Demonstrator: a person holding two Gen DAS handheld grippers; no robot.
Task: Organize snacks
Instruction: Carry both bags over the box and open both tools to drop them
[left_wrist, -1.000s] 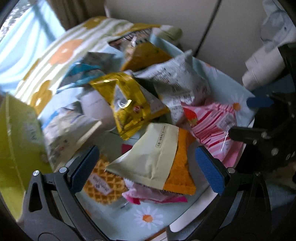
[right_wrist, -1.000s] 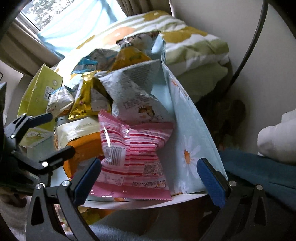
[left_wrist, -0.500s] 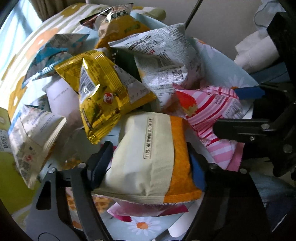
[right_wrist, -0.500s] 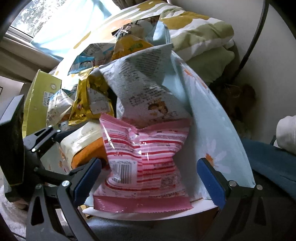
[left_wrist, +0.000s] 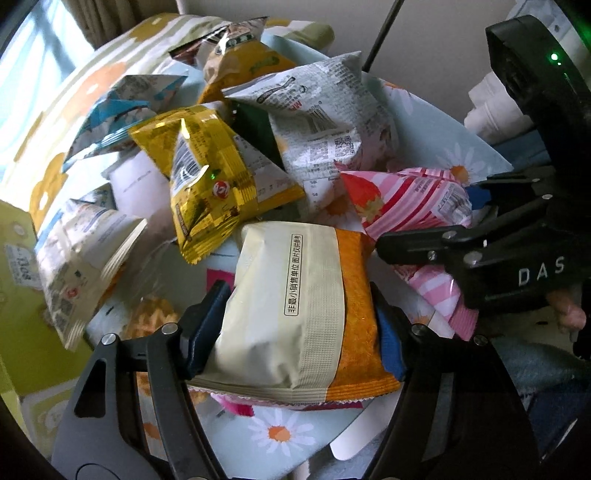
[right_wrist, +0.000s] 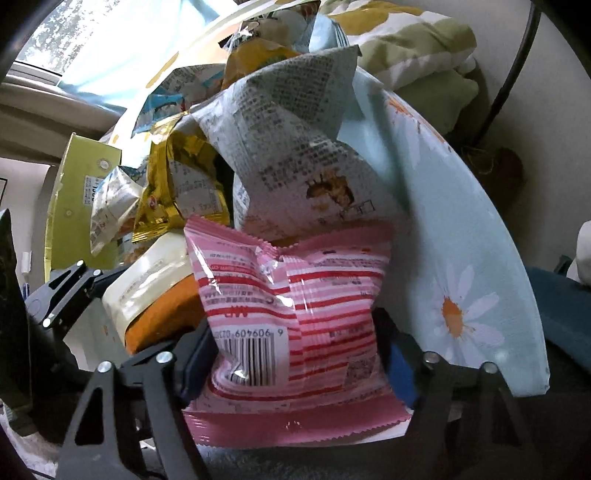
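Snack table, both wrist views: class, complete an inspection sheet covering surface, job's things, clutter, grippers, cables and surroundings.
Surface: pale blue daisy-print tablecloth under a heap of packets.
Job's things: cream-and-orange snack packet between the left gripper's pads; pink-striped snack packet between the right gripper's pads; gold foil packet and grey printed packet lie behind them.
Clutter: yellow-green cardboard box at the heap's left edge.
Grippers: left gripper shut on its packet; right gripper shut on its packet.
Cables: thin black line against the wall, cable or rod unclear.
Surroundings: floral striped bedding, window.
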